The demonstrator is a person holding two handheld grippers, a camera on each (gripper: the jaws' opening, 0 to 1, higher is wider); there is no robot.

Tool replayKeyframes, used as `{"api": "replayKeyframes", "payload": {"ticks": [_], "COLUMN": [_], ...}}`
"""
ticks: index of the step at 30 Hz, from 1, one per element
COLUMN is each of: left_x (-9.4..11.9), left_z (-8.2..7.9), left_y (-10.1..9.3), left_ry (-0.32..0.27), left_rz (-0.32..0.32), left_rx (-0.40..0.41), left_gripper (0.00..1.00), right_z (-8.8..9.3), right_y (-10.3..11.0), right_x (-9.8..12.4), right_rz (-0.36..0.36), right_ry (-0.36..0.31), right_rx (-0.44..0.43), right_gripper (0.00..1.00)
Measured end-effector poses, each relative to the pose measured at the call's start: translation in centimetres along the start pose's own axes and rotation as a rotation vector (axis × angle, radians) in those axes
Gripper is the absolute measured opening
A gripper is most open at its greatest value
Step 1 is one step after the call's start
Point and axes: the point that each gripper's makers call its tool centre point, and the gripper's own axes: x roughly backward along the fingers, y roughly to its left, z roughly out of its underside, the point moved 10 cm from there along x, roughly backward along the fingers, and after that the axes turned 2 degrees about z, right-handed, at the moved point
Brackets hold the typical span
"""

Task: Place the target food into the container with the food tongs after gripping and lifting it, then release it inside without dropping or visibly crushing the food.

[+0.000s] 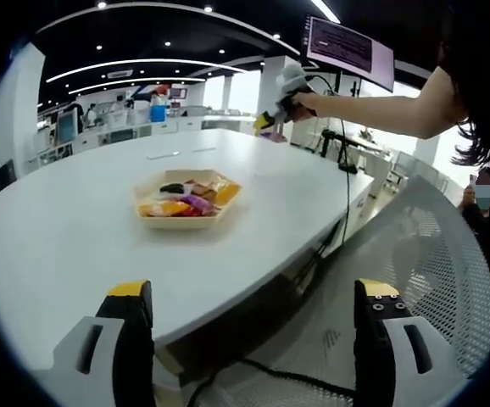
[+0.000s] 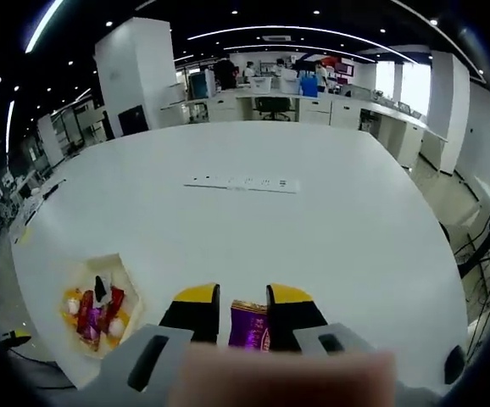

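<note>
1. The desk is plain white.
2. The tray is pale yellow, its foods orange, red, purple and black.
3. Each claw, left claw and right claw, is black, yellow-tipped.
4. The packet is purple with gold print.

Left gripper at 6 o'clock, jaws wide apart, nothing btwn them. White table spans centre-left. Hexagonal tray w/ mixed wrapped snacks sits on table, centre. Right gripper at 1 o'clock, above table's far edge, held in person's hand; jaw state unclear. Mesh chair at 4 o'clock. Monitor at 1 o'clock.
</note>
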Motion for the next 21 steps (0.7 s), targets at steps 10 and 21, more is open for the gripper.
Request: {"api": "replayKeyframes", "payload": {"ticks": [10, 21], "left_x": [0.0, -0.1], "left_z": [0.0, 0.0], "left_y": [0.0, -0.1], "left_ry": [0.005, 0.010], "left_rz": [0.011, 0.017], "left_rx": [-0.002, -0.001], "left_gripper": [0.95, 0.92], "right_z": [-1.6, -2.3], "right_y": [4.2, 9.3], "right_x": [0.1, -1.2], "right_rz": [-0.066, -0.156], "right_ry": [-0.017, 0.013], "right_rx": [0.043, 0.054], "right_gripper": [0.21, 0.21]}}
